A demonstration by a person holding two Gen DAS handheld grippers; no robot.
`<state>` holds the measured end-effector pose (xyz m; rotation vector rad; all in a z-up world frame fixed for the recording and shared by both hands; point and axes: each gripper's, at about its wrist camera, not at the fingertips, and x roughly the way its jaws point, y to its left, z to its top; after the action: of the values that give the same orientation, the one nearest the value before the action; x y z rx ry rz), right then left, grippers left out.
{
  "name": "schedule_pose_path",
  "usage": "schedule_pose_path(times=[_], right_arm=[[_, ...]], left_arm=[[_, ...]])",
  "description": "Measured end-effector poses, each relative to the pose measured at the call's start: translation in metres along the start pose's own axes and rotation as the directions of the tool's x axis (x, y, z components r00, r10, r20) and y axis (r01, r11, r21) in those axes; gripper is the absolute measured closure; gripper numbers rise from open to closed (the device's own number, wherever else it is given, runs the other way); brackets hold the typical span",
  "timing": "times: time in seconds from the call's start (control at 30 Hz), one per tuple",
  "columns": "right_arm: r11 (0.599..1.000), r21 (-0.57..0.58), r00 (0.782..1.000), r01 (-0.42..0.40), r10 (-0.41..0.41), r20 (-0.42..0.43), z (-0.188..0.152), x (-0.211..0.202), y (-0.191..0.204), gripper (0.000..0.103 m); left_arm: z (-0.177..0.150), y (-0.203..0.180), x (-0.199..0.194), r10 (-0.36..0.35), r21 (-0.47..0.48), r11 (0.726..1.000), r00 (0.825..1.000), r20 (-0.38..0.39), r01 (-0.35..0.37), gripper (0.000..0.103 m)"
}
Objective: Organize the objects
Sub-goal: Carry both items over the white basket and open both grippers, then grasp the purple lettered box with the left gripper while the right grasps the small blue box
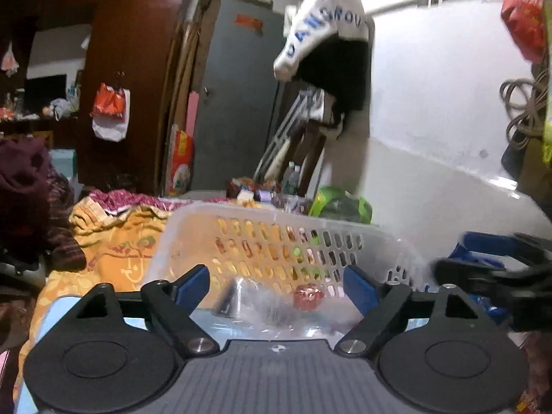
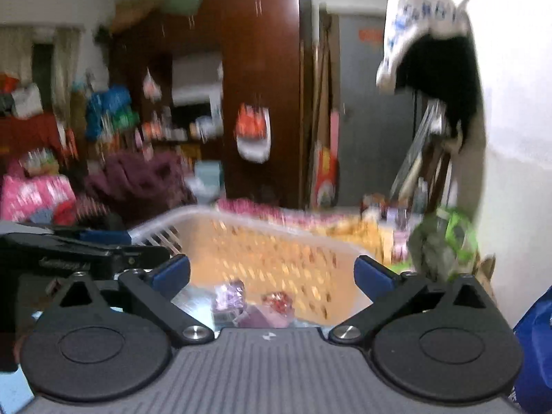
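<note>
A white perforated plastic basket [image 1: 276, 238] stands on the bed just ahead of both grippers. Inside it lie a clear plastic bag [image 1: 255, 303], a small red round item [image 1: 308, 296] and a dark object. My left gripper [image 1: 276, 284] hovers over the basket's near rim, open, with nothing between its blue pads. In the right wrist view the basket [image 2: 241, 238] holds a purple packet [image 2: 229, 296] and the red item [image 2: 277, 302]. My right gripper [image 2: 273, 273] is open wide above the near rim, holding nothing. Each gripper shows blurred at the other view's edge.
An orange patterned bedspread [image 1: 117, 241] lies left of the basket. A green bag [image 1: 341, 203] sits behind it by the white wall. A blue bag [image 2: 534, 345] is at the near right. A dark wardrobe, a grey door and a hanging white garment [image 1: 324, 20] stand beyond.
</note>
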<state>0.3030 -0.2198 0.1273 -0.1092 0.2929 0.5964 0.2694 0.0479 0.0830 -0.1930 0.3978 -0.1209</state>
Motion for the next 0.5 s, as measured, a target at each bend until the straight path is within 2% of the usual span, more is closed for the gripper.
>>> schedule_pose_path(times=[0.07,0.13,0.27,0.3,0.4,0.5], right_arm=[[0.999,0.021,0.998,-0.03,0.029,0.063,-0.02,-0.034,0.002,0.0],[0.996,0.06,0.994,-0.06,0.054,0.094,-0.06,-0.062,0.002,0.0],[0.996,0.09,1.0,-0.004,0.006,-0.02,-0.136,-0.075,0.008,0.0],[0.995,0.096,1.0,0.006,-0.004,-0.026,-0.151,-0.078,0.01,0.0],[0.991,0.136,0.999,-0.014,0.018,-0.028,-0.173,-0.082,0.011,0.0],[0.991,0.137,0.999,-0.002,0.007,-0.039,-0.175,-0.076,0.014,0.0]], left_arm=[[-0.011,0.003,-0.026,-0.035,-0.033,0.999,0.998,0.053,0.037,0.004],[-0.027,0.001,-0.041,-0.05,-0.033,0.998,0.997,0.053,0.052,0.002],[-0.084,-0.003,-0.075,-0.009,0.007,1.0,0.999,0.053,0.009,0.002],[-0.095,-0.005,-0.078,0.004,0.02,1.0,0.999,0.045,-0.005,0.003],[-0.124,-0.01,-0.087,0.026,0.043,0.999,0.999,0.043,-0.028,0.003],[-0.132,-0.015,-0.079,0.035,0.063,0.997,0.999,0.017,-0.036,0.006]])
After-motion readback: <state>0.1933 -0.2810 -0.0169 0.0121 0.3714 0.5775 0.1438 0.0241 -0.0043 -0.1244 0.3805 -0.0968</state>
